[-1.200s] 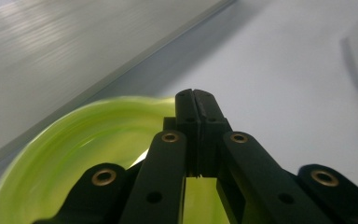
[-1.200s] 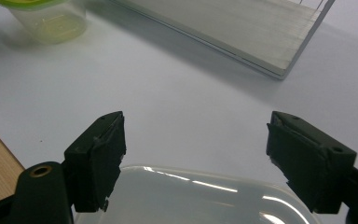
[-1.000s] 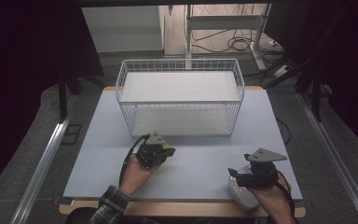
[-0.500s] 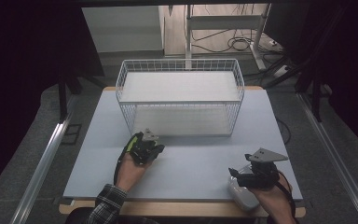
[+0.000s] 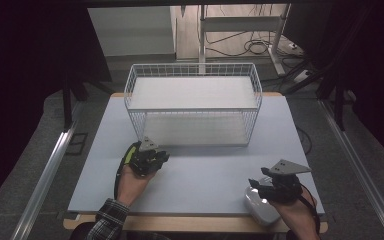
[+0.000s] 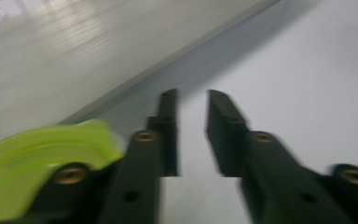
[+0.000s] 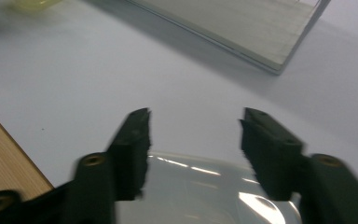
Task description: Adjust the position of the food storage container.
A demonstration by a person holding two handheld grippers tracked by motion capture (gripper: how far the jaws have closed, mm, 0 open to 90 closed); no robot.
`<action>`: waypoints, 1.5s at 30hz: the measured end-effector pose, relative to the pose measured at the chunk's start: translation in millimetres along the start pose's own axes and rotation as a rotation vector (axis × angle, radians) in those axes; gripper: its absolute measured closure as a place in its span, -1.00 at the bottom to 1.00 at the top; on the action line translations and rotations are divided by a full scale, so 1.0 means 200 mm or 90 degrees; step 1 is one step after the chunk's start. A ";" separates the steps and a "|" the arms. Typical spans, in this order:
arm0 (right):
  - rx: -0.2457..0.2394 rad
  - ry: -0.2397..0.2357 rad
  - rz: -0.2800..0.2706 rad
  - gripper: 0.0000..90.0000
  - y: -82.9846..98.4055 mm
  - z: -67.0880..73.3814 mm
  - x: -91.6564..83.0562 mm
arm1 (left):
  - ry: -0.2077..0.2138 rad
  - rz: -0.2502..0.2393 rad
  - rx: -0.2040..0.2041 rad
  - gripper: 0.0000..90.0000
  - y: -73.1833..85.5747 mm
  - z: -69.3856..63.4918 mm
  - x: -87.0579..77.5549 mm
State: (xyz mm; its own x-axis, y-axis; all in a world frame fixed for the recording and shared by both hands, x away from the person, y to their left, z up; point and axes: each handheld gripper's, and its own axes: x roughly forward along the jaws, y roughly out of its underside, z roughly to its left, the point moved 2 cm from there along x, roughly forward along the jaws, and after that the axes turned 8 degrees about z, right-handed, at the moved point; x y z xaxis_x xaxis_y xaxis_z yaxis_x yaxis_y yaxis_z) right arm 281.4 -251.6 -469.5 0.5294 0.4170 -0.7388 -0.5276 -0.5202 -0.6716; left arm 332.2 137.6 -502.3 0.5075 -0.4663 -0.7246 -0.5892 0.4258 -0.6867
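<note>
Since the earlier frame, the left hand-held gripper [image 5: 152, 159] has been drawn slightly back from the wire basket [image 5: 193, 106], jaws narrowly parted, empty. The right hand-held gripper [image 5: 272, 186], jaws spread, is held over a translucent container [image 5: 258, 205] directly beneath it, apparently for pickup.

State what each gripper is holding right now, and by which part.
Nothing is held. The left gripper has a narrow empty gap between its jaws above the table. The right gripper is open, jaws straddling a white glossy object without closing on it.
</note>
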 end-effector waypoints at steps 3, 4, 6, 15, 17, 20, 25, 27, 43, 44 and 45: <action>-0.010 -0.004 0.006 0.56 0.02 0.00 -0.04 | 0.004 -0.016 0.027 0.22 0.01 -0.06 -0.01; -0.011 -0.003 0.008 0.71 0.04 -0.01 -0.06 | 0.007 -0.019 0.035 0.12 0.02 -0.08 -0.02; -0.009 -0.009 0.012 0.94 0.07 -0.01 -0.09 | 0.014 -0.025 0.044 -0.01 0.03 -0.10 -0.03; 0.041 -0.026 0.022 0.99 0.25 -0.04 -0.24 | 0.028 -0.027 0.047 -0.13 0.06 -0.12 -0.03; 0.051 -0.024 0.019 0.99 0.28 -0.04 -0.27 | 0.028 -0.022 0.051 -0.13 0.07 -0.12 -0.02; 0.069 -0.024 0.017 0.99 0.35 -0.03 -0.32 | 0.024 -0.018 0.059 -0.14 0.07 -0.12 -0.01; 0.081 -0.034 0.027 0.99 0.42 -0.03 -0.35 | 0.023 -0.016 0.058 -0.14 0.07 -0.12 -0.01; 0.083 -0.036 0.028 0.99 0.42 -0.02 -0.35 | 0.024 -0.014 0.056 -0.14 0.07 -0.12 -0.01; 0.088 -0.042 0.019 0.99 0.42 0.00 -0.30 | 0.041 -0.010 0.053 -0.14 0.08 -0.11 -0.01; 0.088 -0.042 0.019 0.99 0.42 0.00 -0.30 | 0.041 -0.010 0.053 -0.14 0.08 -0.11 -0.01; 0.084 -0.045 0.014 0.99 0.41 0.01 -0.28 | 0.044 -0.012 0.050 -0.14 0.08 -0.11 -0.02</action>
State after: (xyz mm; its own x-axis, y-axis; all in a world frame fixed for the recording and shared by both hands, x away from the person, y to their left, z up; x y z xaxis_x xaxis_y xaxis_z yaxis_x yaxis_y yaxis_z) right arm 207.5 -316.0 -482.3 0.4711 0.4610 -0.7520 -0.6237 -0.4288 -0.6536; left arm 306.3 129.0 -509.5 0.4717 -0.5255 -0.7080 -0.5272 0.4755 -0.7042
